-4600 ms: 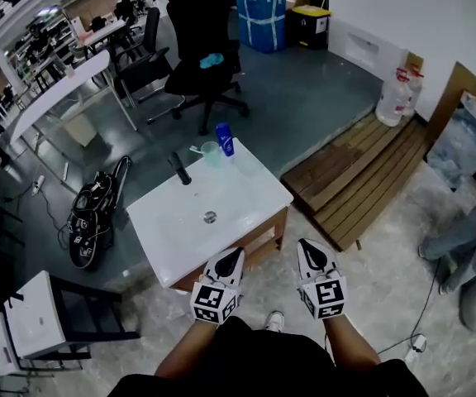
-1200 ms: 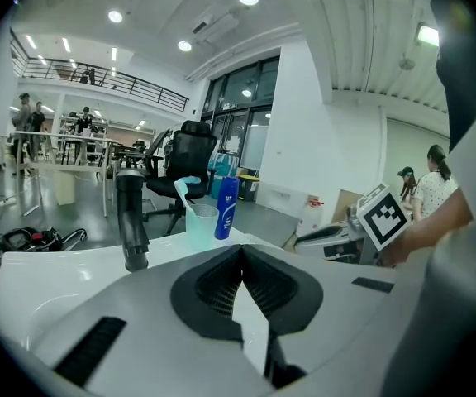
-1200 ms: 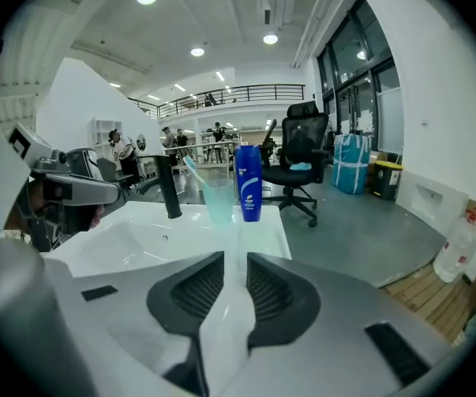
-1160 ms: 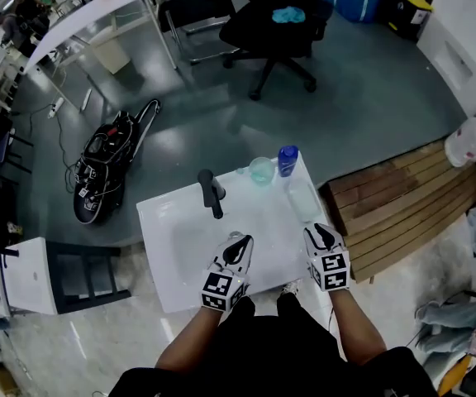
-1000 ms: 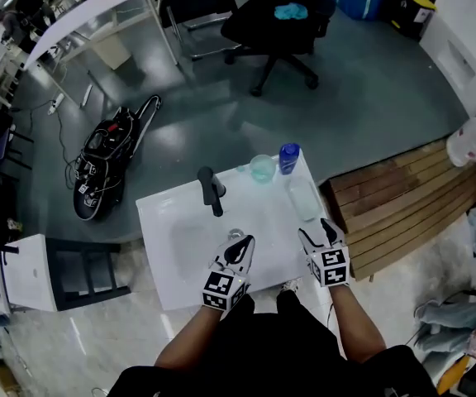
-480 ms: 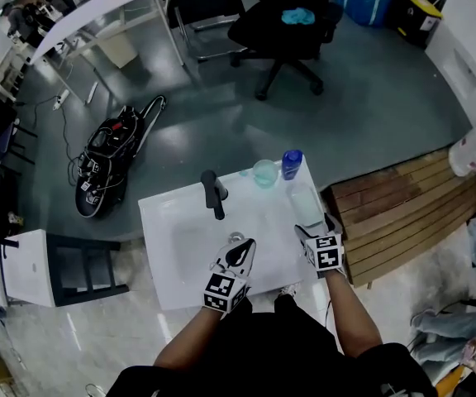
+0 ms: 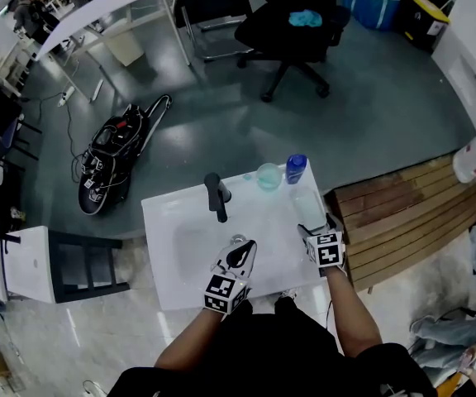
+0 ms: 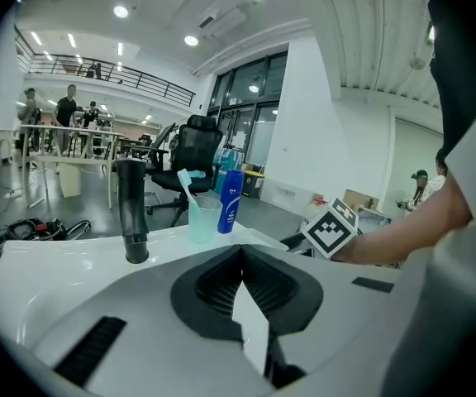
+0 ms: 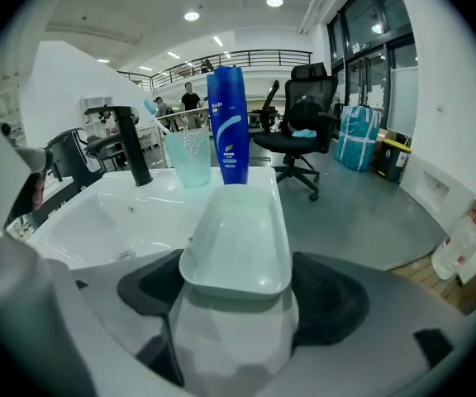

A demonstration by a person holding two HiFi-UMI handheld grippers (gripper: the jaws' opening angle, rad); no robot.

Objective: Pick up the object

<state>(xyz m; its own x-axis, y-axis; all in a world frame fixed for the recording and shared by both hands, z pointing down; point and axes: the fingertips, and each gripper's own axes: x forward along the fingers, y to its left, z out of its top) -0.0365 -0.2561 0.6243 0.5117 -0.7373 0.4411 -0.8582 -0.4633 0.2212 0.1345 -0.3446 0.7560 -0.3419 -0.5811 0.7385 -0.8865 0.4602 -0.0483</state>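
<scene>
My right gripper, jaws wide after just opening, straddles the near end of the white tray without clamping it, the tray lying on the sink's right rim before the blue bottle, while my left gripper is closed, empty.

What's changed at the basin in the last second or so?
The right tongs moved forward to the white tray on the right edge of the basin; their jaws have just been opening and now straddle its near end without pressing on it. Nothing is held. The left tongs stayed shut over the basin; faucet, cup and blue bottle have not moved.
</scene>
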